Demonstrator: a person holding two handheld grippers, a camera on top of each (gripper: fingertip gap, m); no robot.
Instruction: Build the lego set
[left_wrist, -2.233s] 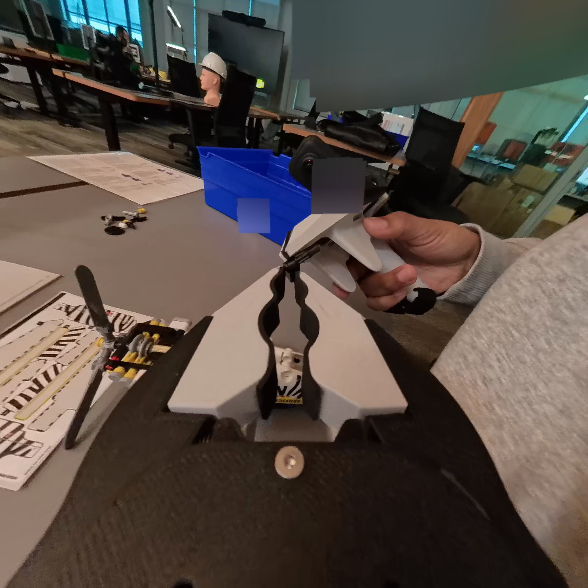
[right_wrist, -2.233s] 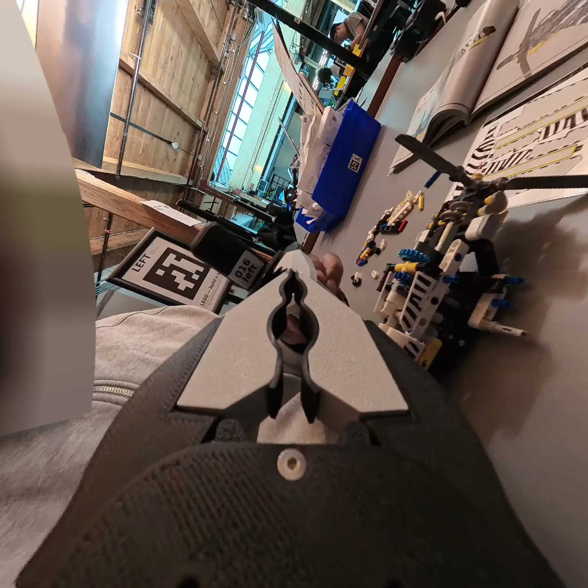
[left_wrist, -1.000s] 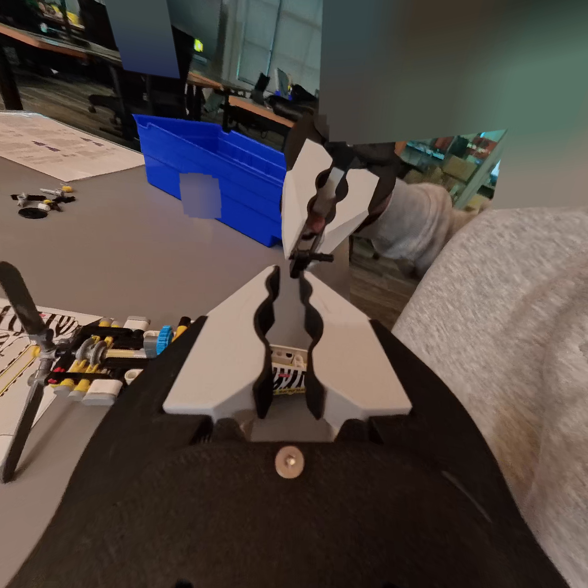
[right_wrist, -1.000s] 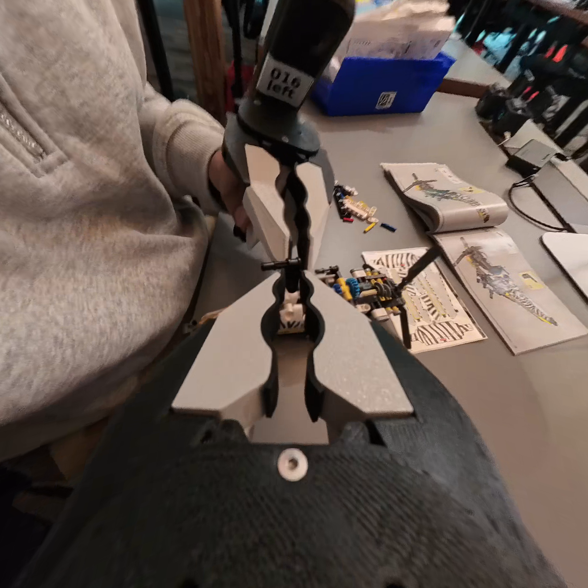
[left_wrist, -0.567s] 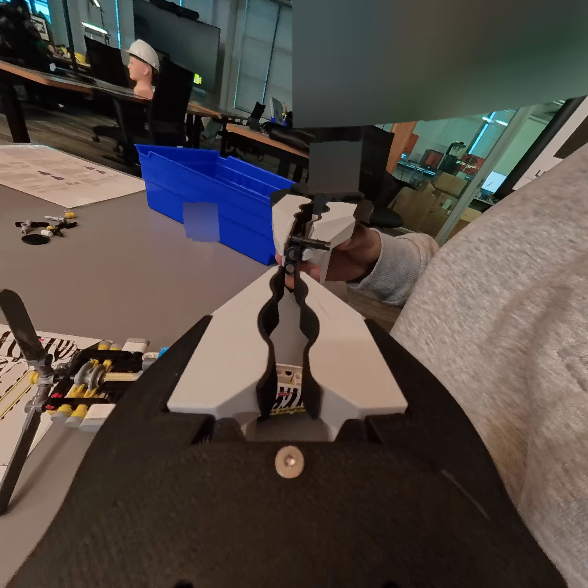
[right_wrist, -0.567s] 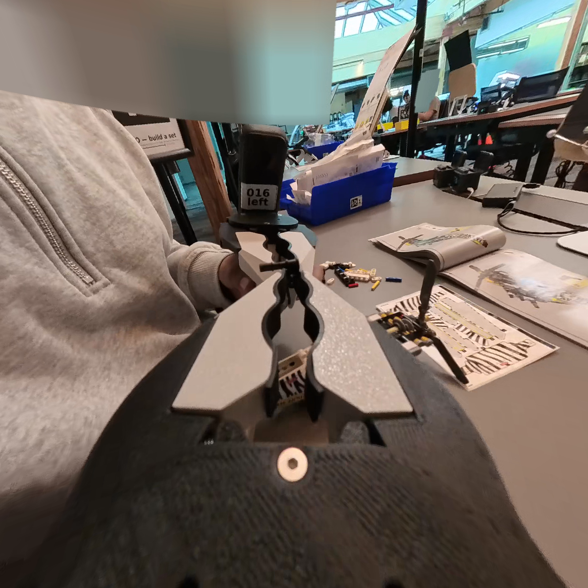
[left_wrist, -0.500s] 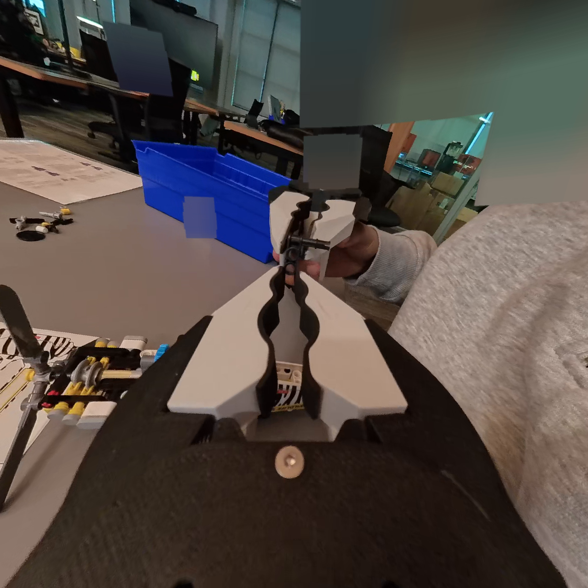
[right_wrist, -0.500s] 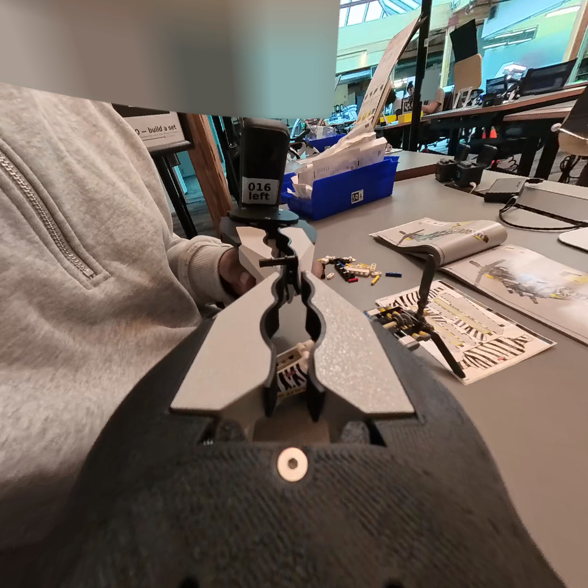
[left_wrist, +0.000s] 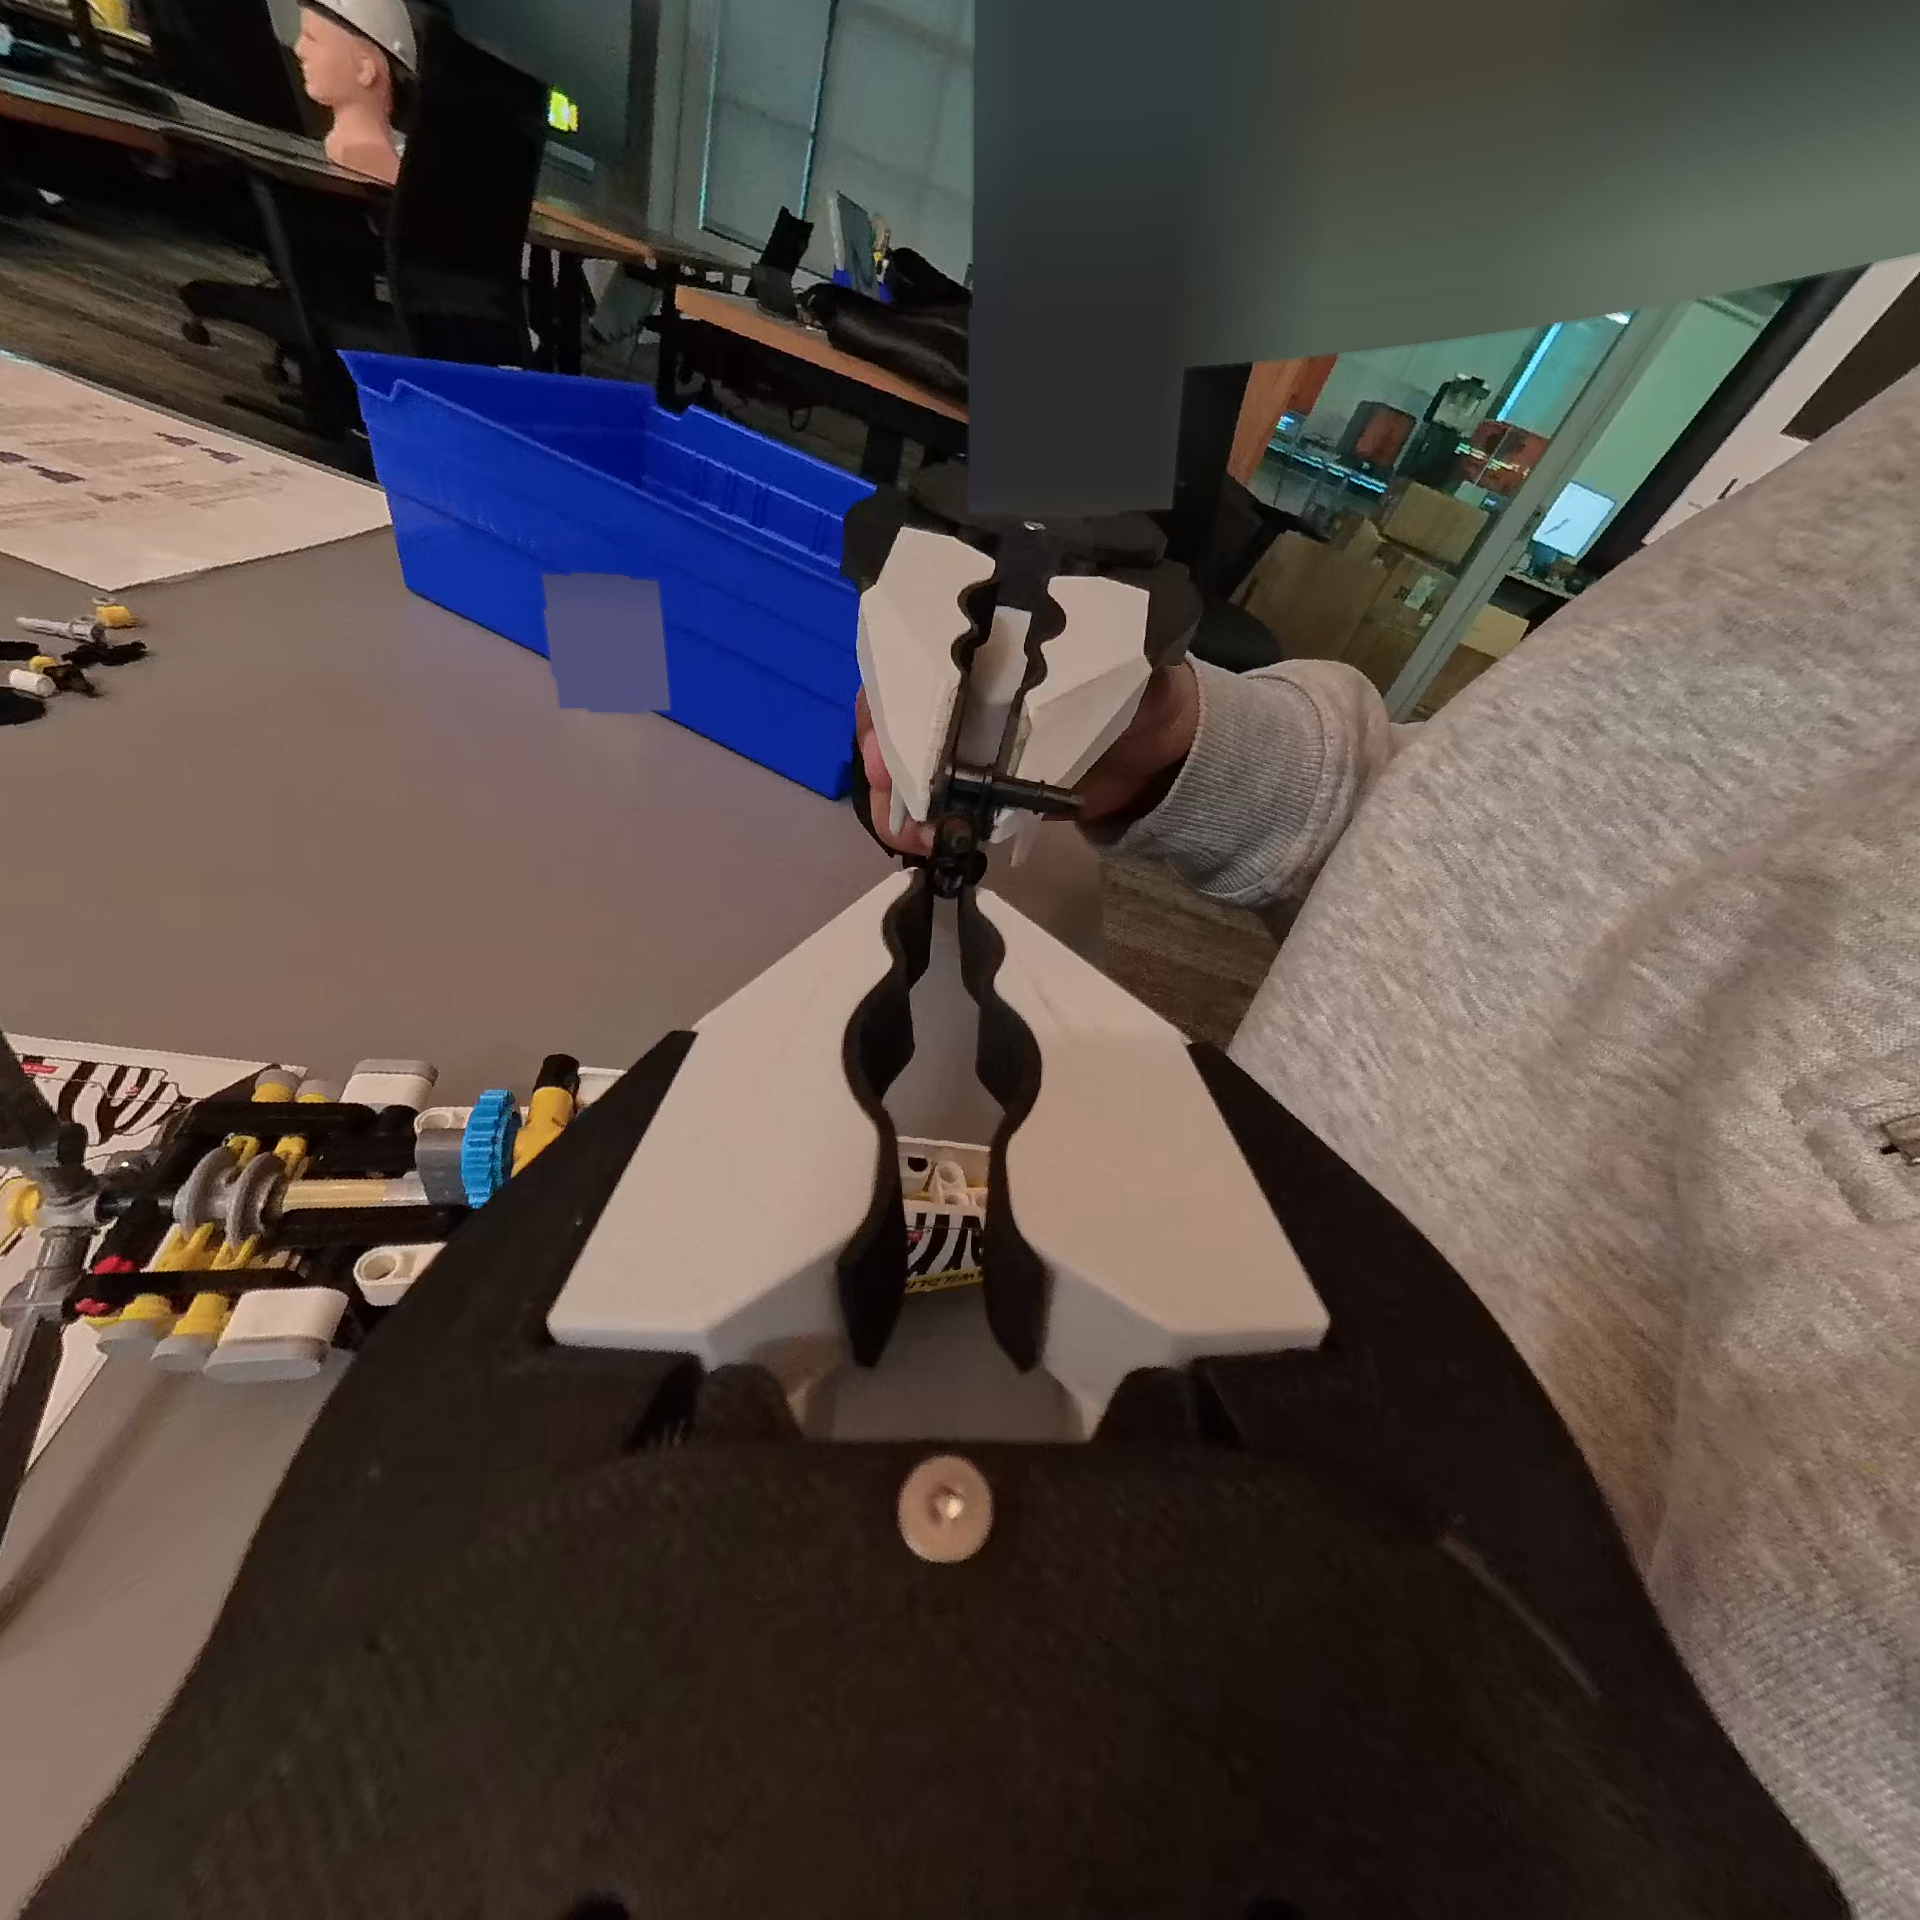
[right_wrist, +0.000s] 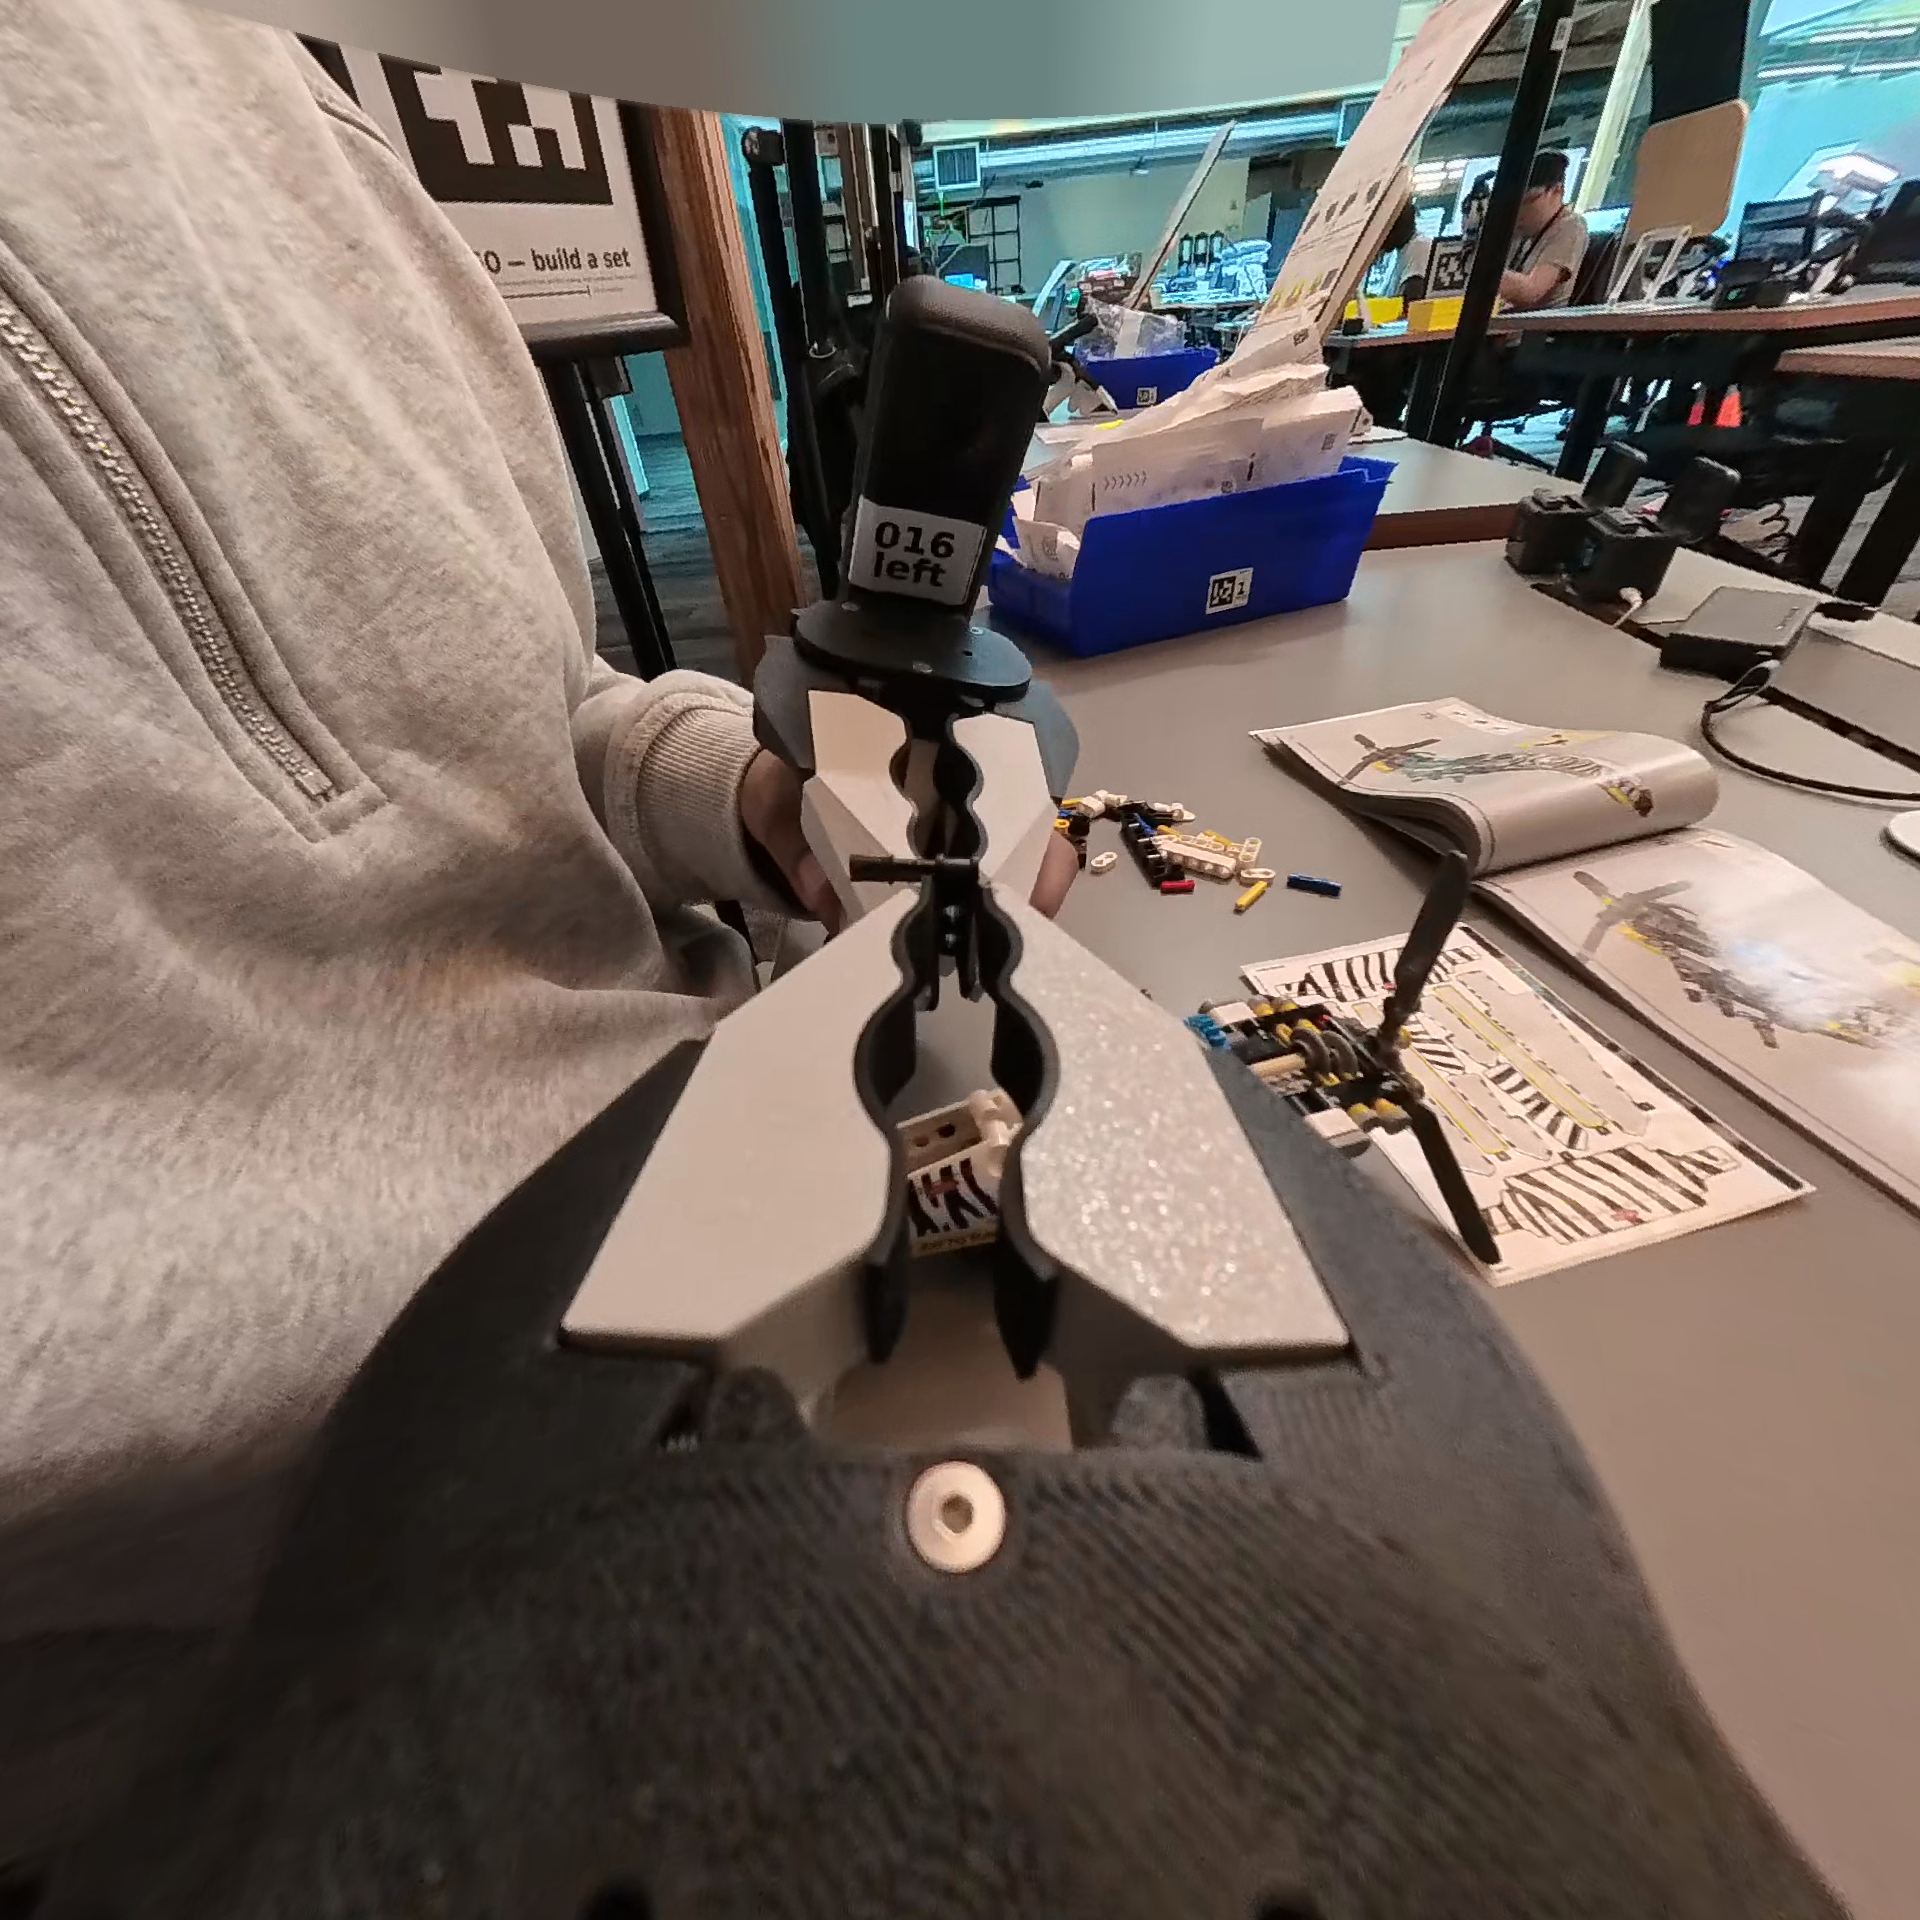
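My left gripper and my right gripper meet tip to tip in the air, in front of the person's grey sweater. Both are shut on one small black lego connector with a thin black pin sticking out sideways. The connector also shows in the right wrist view, under the left gripper. The right gripper points down at mine in the left wrist view. The partly built model with black rotor blades lies on a striped sticker sheet. Its zebra-striped white end shows between my fingers.
Loose small pieces lie beyond the left gripper and a few more at the far left. An open instruction booklet lies at right. There is a blue bin behind, another blue bin full of papers, and a paper sheet.
The right gripper swung from sideways to upright and came tip to tip with the left one. Over the last half second both hold nearly still on the black piece.
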